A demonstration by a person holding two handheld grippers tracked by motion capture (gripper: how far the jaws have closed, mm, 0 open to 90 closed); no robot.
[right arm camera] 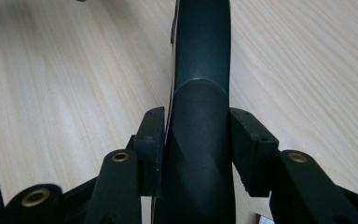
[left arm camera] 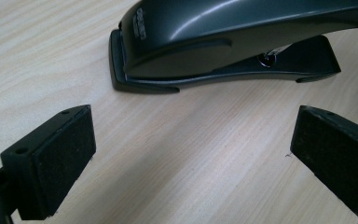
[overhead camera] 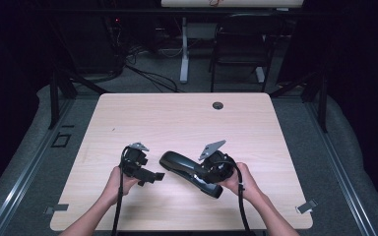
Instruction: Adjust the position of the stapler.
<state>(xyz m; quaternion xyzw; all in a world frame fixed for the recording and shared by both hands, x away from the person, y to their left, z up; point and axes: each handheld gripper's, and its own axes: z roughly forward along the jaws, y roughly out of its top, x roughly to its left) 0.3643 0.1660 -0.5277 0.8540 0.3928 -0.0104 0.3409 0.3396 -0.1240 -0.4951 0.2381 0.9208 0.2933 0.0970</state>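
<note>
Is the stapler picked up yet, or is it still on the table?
Still on the table. Done: the right gripper has its jaws around the back end of the black stapler, pads close against its sides. In hand: getting a firm grip there. Left: lifting it. The left gripper waits open beside the stapler's front, holding nothing.

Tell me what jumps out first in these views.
The black stapler lies diagonally at the near middle of the wooden table. The right gripper straddles its rear end, fingers hugging both sides. The left gripper waits wide open facing the stapler's front end.
</note>
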